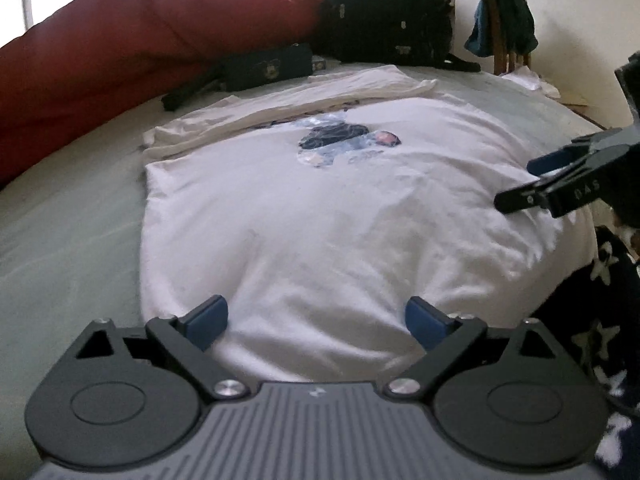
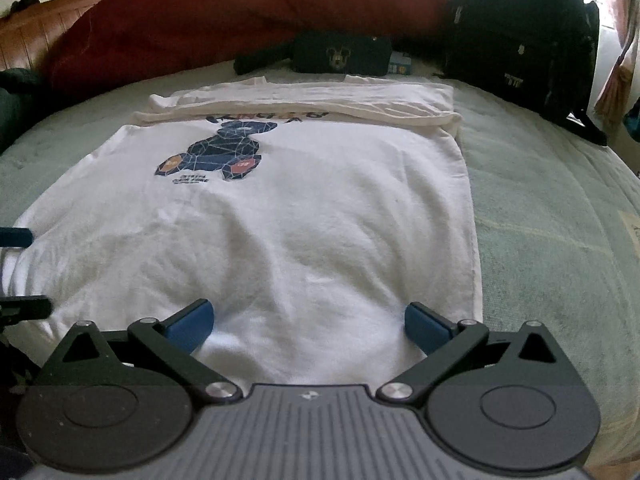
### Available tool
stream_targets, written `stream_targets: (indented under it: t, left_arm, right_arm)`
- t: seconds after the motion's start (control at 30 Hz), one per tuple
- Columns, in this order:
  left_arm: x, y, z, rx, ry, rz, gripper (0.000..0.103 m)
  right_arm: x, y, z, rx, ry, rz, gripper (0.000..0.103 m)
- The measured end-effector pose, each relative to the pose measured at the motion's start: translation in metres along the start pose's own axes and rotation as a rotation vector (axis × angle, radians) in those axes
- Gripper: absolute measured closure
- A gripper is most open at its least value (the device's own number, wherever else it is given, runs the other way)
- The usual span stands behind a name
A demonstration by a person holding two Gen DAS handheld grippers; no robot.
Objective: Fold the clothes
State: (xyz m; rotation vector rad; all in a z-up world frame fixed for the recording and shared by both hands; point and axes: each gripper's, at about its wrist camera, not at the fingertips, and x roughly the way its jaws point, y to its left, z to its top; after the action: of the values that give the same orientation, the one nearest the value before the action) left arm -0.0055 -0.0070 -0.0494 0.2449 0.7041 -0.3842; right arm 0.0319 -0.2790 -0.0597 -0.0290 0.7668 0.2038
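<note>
red blanket (image 2: 224,12), black backpack (image 2: 524,28), dark pouch (image 2: 340,56), green bedsheet (image 2: 540,208)

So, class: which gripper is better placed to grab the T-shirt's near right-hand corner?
Probably right: the right gripper hangs open over that corner of the white T-shirt; the left gripper is open toward the opposite side.

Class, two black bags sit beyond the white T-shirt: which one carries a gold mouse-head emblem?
The small flat pouch, lying low left of the tall black backpack, which lacks it.
</note>
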Motion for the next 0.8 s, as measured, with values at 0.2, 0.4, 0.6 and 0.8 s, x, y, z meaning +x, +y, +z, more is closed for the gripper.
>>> stream_targets:
  t: [0.2,0.4,0.6,0.8]
  left_arm:
    - [-0.005,-0.008,0.013,0.047,-0.059,0.029,0.008]
    - [0.013,-0.016,0.013,0.031,-0.033,-0.005,0.008]
    - [0.007,-0.009,-0.004,-0.014,-0.043,-0.012,0.007]
    - [-0.002,-0.009,0.006,-0.014,-0.057,-0.02,0.007]
  right_arm:
    - [0.0,0.001,-0.001,0.0,-0.007,-0.006,0.0]
    - [-0.001,0.002,-0.003,0.0,-0.016,-0.012,0.0]
    - [-0.002,0.002,-0.008,-0.012,-0.045,-0.016,0.0]
    - [-0.001,0.006,-0.006,-0.019,-0.039,-0.034,0.0]
